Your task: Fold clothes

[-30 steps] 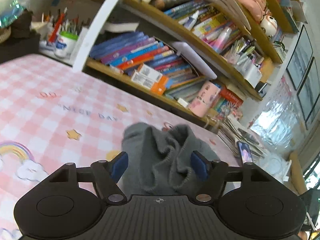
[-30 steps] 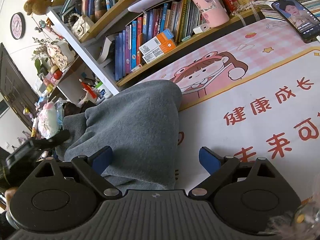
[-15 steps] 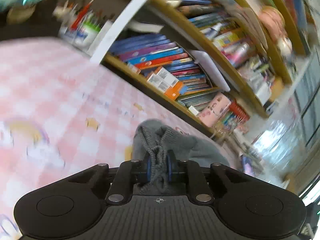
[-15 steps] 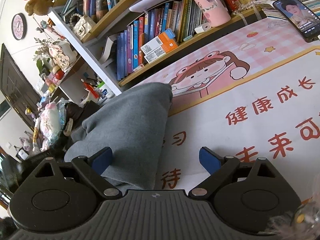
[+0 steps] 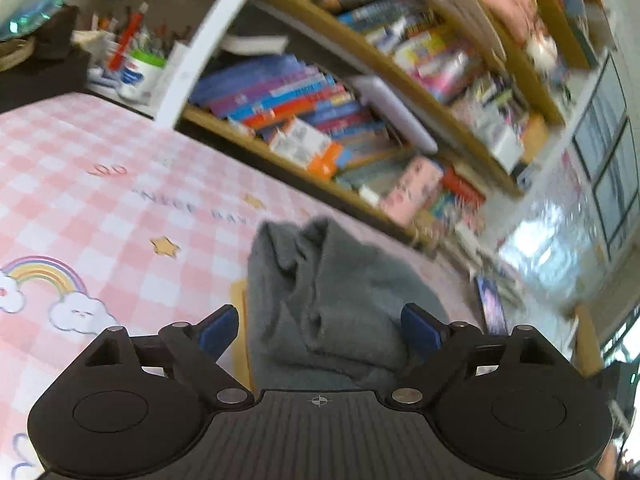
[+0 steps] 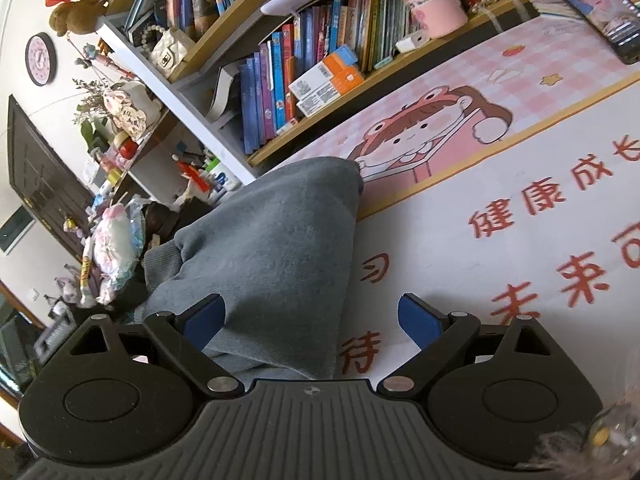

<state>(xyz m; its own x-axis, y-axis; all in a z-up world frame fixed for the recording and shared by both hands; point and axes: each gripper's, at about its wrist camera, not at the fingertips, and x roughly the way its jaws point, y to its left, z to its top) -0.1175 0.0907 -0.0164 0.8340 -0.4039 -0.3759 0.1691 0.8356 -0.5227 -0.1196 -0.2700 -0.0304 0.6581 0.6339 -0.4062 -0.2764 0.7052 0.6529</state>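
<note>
A grey knit garment (image 5: 332, 304) lies bunched in a folded heap on the pink checked table mat (image 5: 80, 184). My left gripper (image 5: 320, 328) is open, its blue pads on either side of the heap's near end, gripping nothing. In the right wrist view the same grey garment (image 6: 280, 248) lies as a smooth folded slab on the mat (image 6: 500, 208). My right gripper (image 6: 312, 316) is open and empty, its left pad over the cloth's near edge and its right pad over bare mat.
A bookshelf (image 6: 320, 60) full of books runs along the table's far edge. A phone (image 6: 600, 8) lies at the far right on a stack of papers. A pink cup (image 6: 424, 4), a pen pot (image 5: 140, 72) and clutter (image 6: 116, 236) stand beyond the garment.
My left gripper was shut on a bunch of the grey cloth half a second ago and has now opened and let it go. The garment's right edge shifted left. My right gripper stayed open.
</note>
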